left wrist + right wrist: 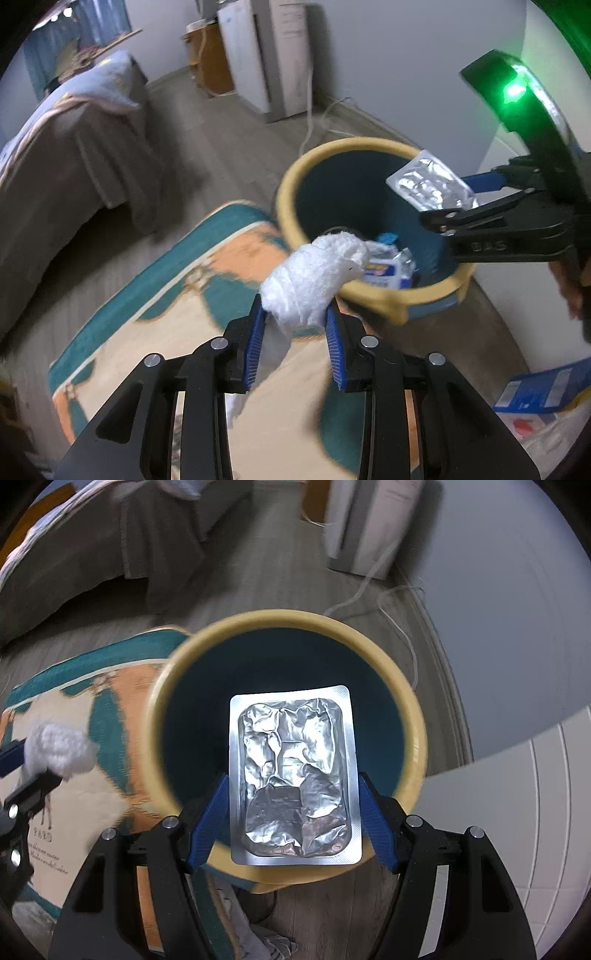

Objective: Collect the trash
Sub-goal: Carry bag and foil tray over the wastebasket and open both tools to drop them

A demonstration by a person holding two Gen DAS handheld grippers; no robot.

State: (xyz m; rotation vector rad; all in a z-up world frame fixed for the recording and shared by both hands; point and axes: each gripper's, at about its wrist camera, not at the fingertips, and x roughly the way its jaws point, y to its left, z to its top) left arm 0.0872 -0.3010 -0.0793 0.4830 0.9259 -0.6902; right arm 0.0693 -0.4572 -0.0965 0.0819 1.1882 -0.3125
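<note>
Trash run in a bedroom, both claws loaded. Left gripper [295,332] is pinching a crumpled white tissue [314,280], blue pads pressed into the wad on both sides, with a tail of it hanging down between the fingers. It sits just outside the bin [295,173], right at the near rim, over the rug [166,314]. Right gripper [293,812] holds a flat silver foil pack [295,775] by its long edges, jaws fairly wide but closed on it, and the pack hangs right over the bin's mouth. From the left camera you can see the same pack poking over the far rim. Bin is teal with a thick yellow rim, standing on the wood floor [229,140] by the wall, touching the rug's edge. Already inside: a blue-and-white wrapper [388,266] at the bottom. Bed [74,166] with a brown cover sits off to the left, a white appliance [255,55] stands against the back wall with a cable trailing along the floor. Lots of blur around the edges.
</note>
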